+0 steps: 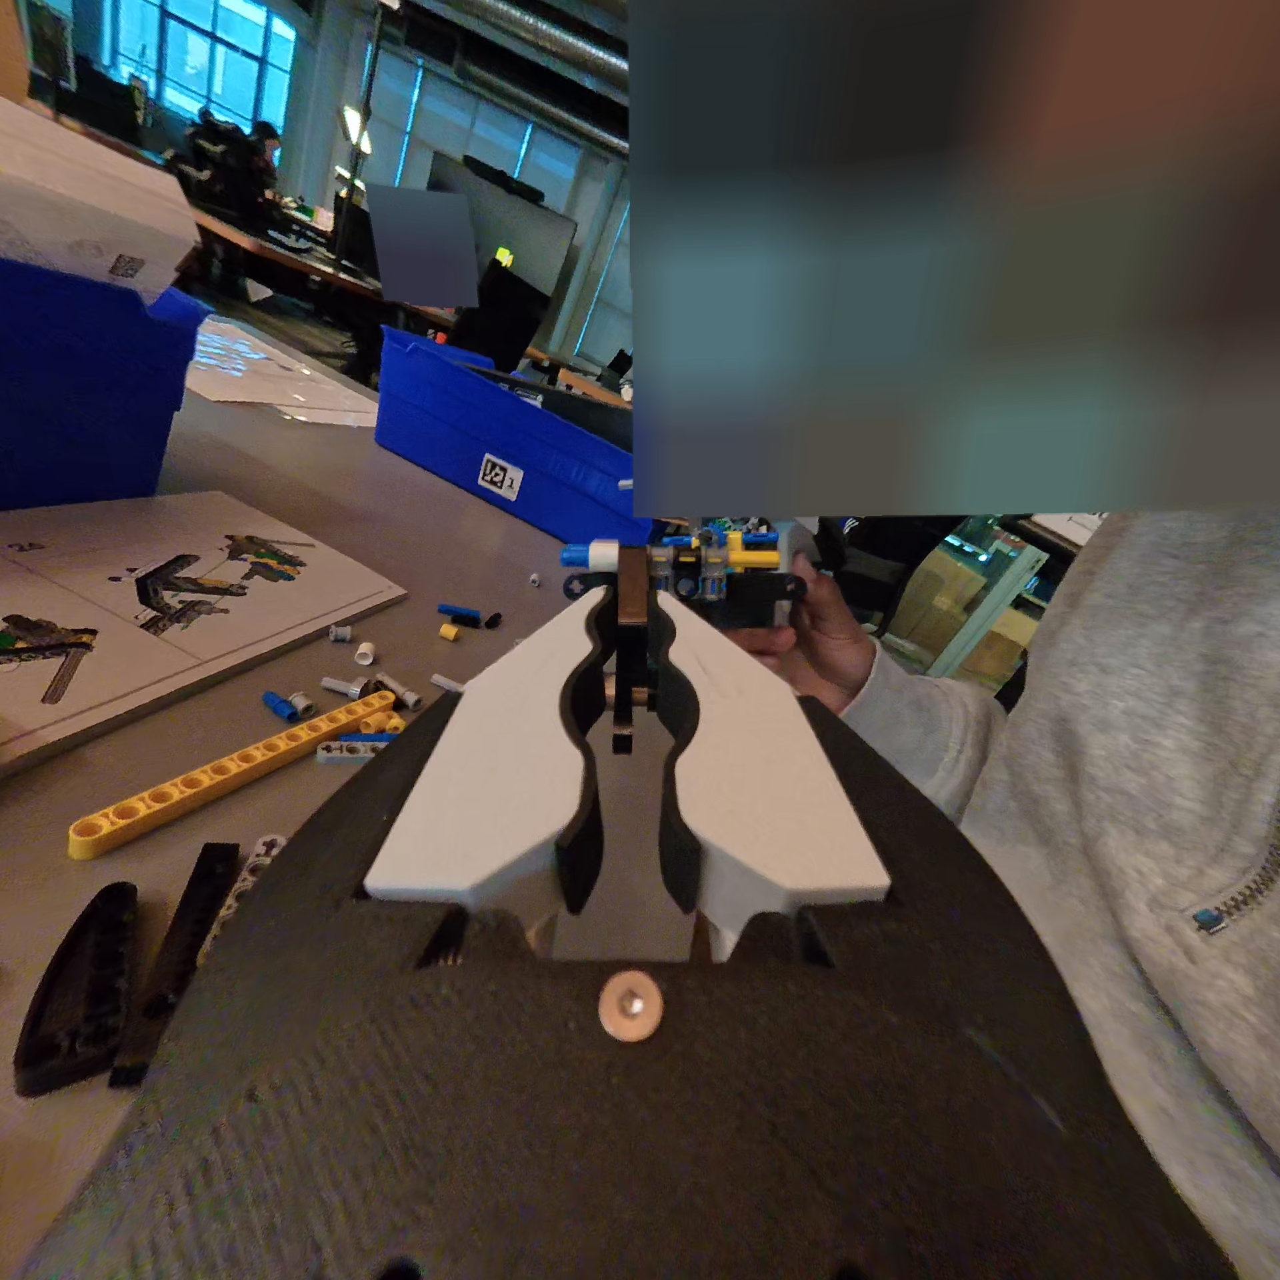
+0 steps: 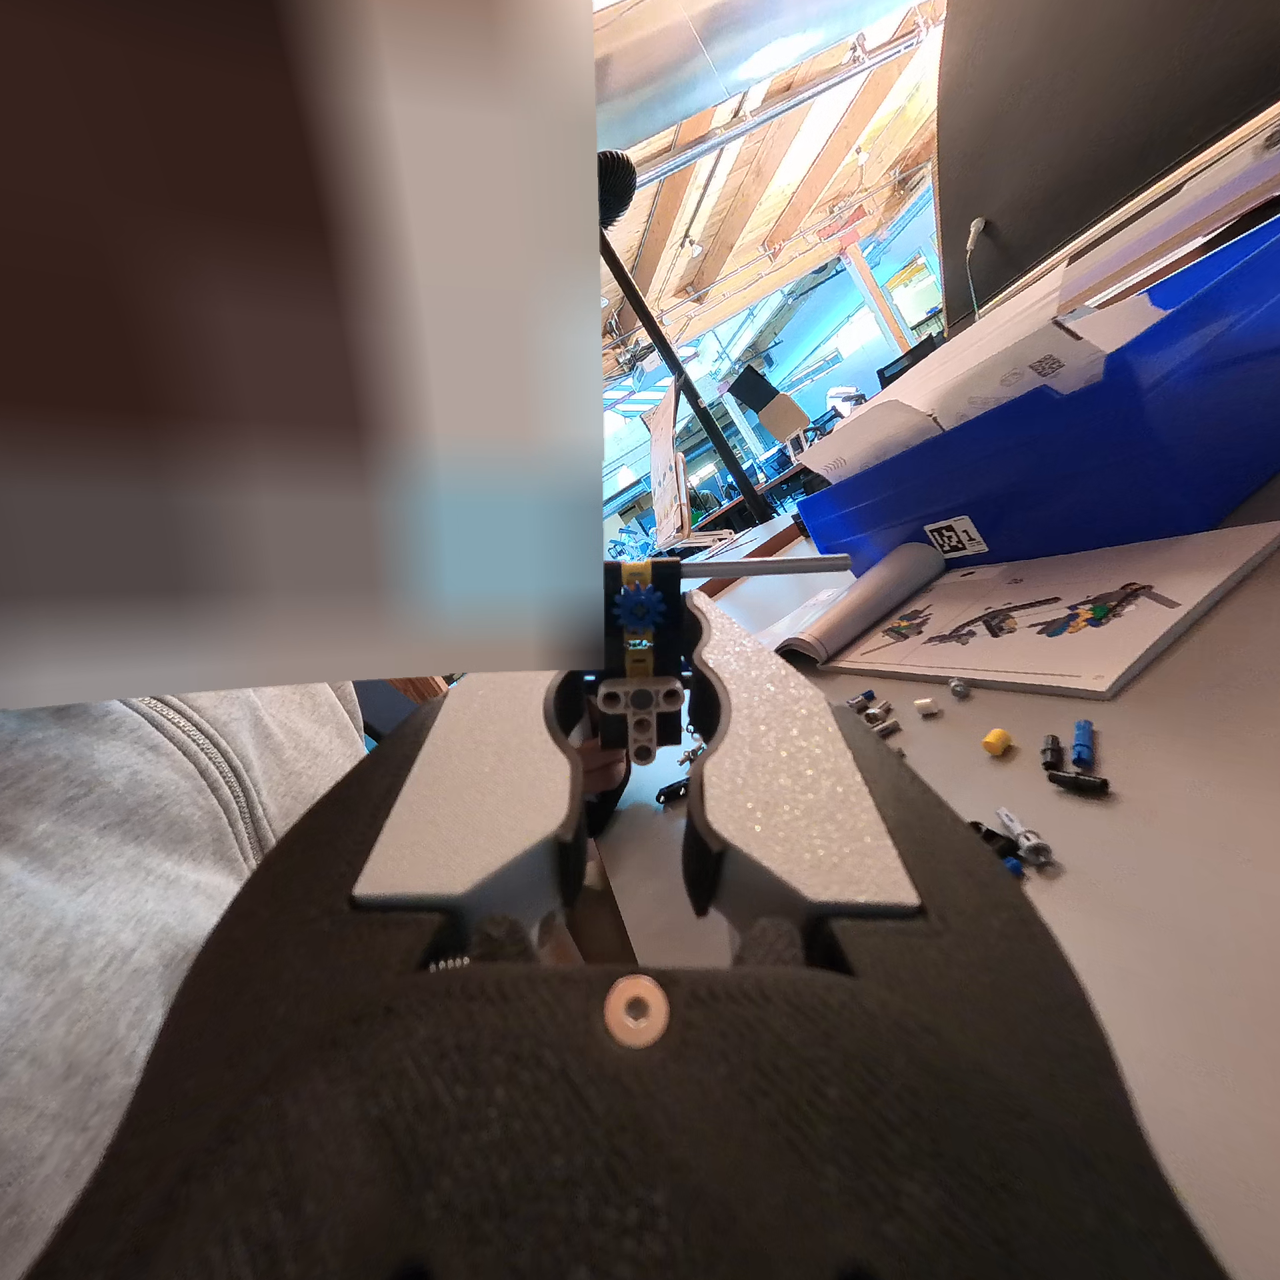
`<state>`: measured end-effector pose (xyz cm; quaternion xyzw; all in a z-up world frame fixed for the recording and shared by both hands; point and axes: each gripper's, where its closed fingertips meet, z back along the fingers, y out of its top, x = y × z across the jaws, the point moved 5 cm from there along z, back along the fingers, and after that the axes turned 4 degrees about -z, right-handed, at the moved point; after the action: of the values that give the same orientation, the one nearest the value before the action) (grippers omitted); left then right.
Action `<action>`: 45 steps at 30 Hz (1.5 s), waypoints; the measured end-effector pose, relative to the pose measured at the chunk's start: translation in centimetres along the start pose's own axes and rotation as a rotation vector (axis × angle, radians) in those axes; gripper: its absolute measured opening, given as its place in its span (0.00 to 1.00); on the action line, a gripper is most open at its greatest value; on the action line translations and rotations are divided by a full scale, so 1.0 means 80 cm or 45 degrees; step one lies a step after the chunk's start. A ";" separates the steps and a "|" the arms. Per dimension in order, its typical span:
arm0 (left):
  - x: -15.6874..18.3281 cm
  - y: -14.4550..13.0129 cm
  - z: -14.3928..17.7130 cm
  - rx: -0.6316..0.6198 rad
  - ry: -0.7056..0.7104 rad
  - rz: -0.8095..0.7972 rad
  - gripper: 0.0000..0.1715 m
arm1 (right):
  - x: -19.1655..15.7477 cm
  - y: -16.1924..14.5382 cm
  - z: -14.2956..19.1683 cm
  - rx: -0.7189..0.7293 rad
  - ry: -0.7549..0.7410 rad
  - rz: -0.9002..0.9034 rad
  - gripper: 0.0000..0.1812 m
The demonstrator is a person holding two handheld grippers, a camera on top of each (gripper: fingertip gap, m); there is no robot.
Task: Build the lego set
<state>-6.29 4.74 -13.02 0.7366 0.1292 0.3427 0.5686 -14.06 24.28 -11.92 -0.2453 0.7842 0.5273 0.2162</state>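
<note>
I keep the lego assembly raised off the table, clear of the loose pieces at four o'clock; my right gripper pinches its lower end; my left gripper, jaws nearly together, nips a thin dark piece meeting it, steady enough for joining.

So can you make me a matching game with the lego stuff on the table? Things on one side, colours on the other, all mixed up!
Things:
1. long beam with holes
2. gear on the model
3. storage bin
4. long axle sticking out of the model

Colours:
A. grey
B. yellow
C. blue, with a white tag
D. blue, with teeth

Pairs: 1-B, 2-D, 3-C, 4-A
</note>
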 end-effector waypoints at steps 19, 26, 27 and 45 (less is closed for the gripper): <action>-0.022 -0.044 -0.010 -0.600 0.163 -0.002 0.03 | 0.002 0.002 0.002 0.013 0.009 -0.021 0.12; -0.022 -0.055 -0.011 -0.700 0.180 -0.012 0.03 | 0.001 0.003 0.004 0.020 0.013 -0.026 0.12; -0.022 -0.056 -0.011 -0.713 0.188 -0.015 0.03 | 0.001 0.002 0.003 0.020 0.013 -0.027 0.12; -0.032 -0.054 0.005 -0.722 0.224 0.023 0.07 | -0.003 0.002 0.002 0.018 0.004 0.004 0.12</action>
<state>-7.03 4.34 -18.00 0.5171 0.0703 0.4327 0.7351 -13.96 24.52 -11.68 -0.2435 0.7886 0.5218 0.2159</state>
